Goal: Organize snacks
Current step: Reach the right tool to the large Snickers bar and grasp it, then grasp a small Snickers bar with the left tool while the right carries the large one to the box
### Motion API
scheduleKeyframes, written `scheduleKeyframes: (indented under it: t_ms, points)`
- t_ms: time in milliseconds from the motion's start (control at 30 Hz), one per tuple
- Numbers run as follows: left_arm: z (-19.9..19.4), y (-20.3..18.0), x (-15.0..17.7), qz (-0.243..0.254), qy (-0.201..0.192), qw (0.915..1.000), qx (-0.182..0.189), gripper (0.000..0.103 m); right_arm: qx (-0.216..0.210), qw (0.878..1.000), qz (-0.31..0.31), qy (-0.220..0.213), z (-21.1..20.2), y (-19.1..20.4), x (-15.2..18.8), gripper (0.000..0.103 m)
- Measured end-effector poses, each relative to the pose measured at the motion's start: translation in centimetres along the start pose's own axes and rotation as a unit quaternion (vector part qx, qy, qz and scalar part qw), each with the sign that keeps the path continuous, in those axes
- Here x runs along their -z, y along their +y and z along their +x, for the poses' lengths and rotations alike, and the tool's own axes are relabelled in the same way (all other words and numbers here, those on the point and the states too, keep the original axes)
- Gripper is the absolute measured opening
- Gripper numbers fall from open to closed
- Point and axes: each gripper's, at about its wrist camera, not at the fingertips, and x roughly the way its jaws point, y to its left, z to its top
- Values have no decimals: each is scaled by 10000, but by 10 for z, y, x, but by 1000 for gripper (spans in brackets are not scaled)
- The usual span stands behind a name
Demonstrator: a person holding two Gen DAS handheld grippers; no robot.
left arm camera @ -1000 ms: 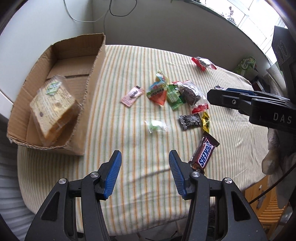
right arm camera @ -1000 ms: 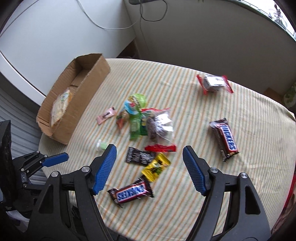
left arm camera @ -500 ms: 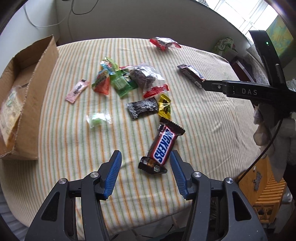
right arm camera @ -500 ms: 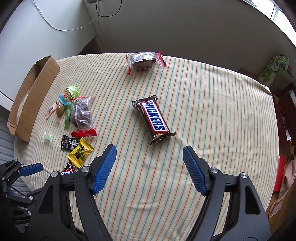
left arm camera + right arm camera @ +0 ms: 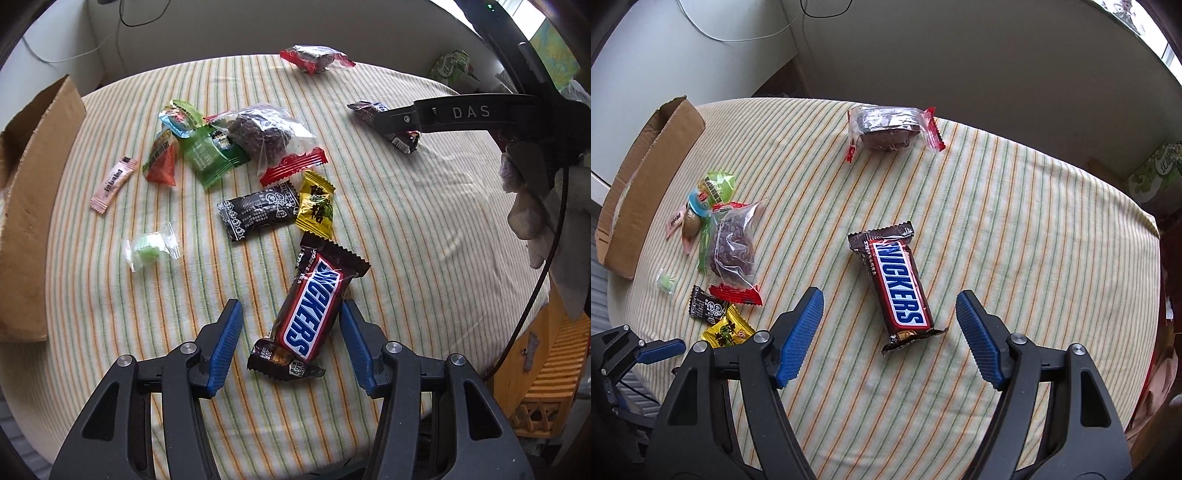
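Two Snickers bars lie on the striped tablecloth. In the left wrist view one Snickers bar [image 5: 314,306] lies tilted between the blue pads of my left gripper [image 5: 290,310], which is open; its right pad is close to the wrapper's edge. In the right wrist view the other Snickers bar [image 5: 899,291] lies between the fingers of my right gripper [image 5: 889,297], open wide and clear of it on both sides. A cardboard box [image 5: 29,206] stands at the table's left edge.
A loose heap of small snacks sits left of centre: a clear bag of brown pieces [image 5: 262,133], green packs [image 5: 207,155], a black packet [image 5: 258,210], a yellow packet [image 5: 316,206]. A red-ended cake pack [image 5: 890,127] lies at the far side. An orange crate [image 5: 550,380] stands beyond the right table edge.
Both grippers have moved rightward across the table and lower. Each now has a Snickers bar between its fingers, where before the bars lay ahead or to the side.
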Motion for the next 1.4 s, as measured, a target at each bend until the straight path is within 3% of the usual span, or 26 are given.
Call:
scheduleKeyframes:
  t_ms: [200,333,400,633,967,1400]
  points:
    - [5,-6,-4,35,-82,9999,-84,50,46,9998,-106,146,15,1,-6,66]
    - [4,-2,-6,-30,-140,9998,-163,31,107,9996,-185,187,22,1,-9,60]
    - [4,2,-7,-121,-142,9998,-109,28,118,9995,-211,186,26,4,-11,59]
    - [2,5,-5,-271,-175,9995,-37,27,181,9993,-280,138,29,11,-15,30]
    - [-9,14,0,-517,-171,9985,61,27,124,9997,-217,75,14,12,-4,30]
    - [-40,28,-1,-665,-453,9967,44,27,52,9996,-257,-116,-25,29,3,30]
